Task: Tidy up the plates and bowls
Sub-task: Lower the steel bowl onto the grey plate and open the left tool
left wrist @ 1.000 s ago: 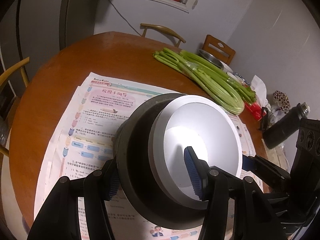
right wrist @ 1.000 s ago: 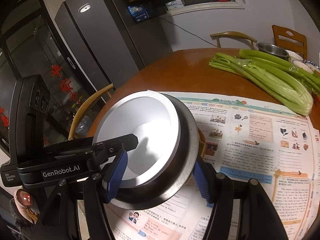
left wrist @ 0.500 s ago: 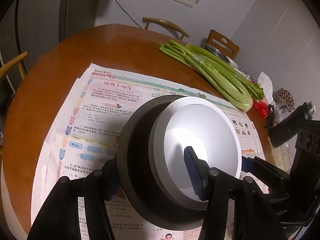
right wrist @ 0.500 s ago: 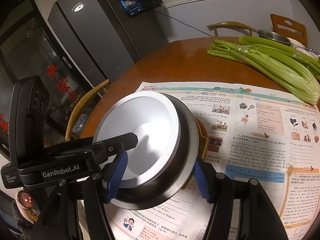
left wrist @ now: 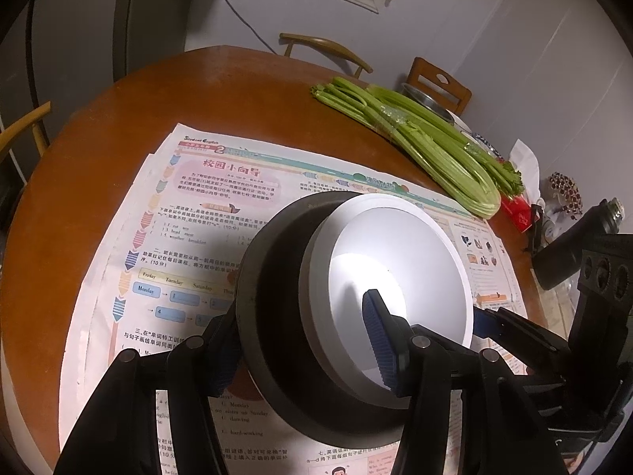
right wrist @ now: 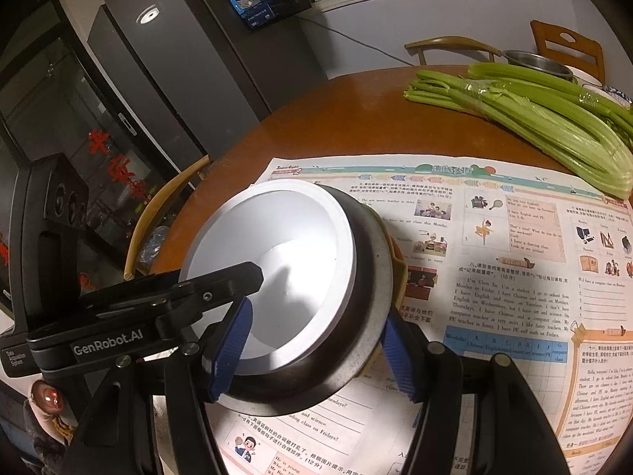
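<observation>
The left gripper (left wrist: 304,352) is clamped across the near wall of a dark bowl (left wrist: 273,297): one blue pad inside the white bowl (left wrist: 399,261) nested in it, the other against the dark outside. The right gripper (right wrist: 312,352) clamps the same stack at the opposite edge. The stack hangs tilted over the newspaper (left wrist: 205,206). Beyond the newspaper, celery (left wrist: 427,142) lies on the round table (left wrist: 118,111).

Printed newspaper sheets (left wrist: 221,213) cover the near part of the round wooden counter (left wrist: 99,126). A celery bundle (right wrist: 546,118) lies beyond them. Wooden chairs (left wrist: 324,49) stand behind.
</observation>
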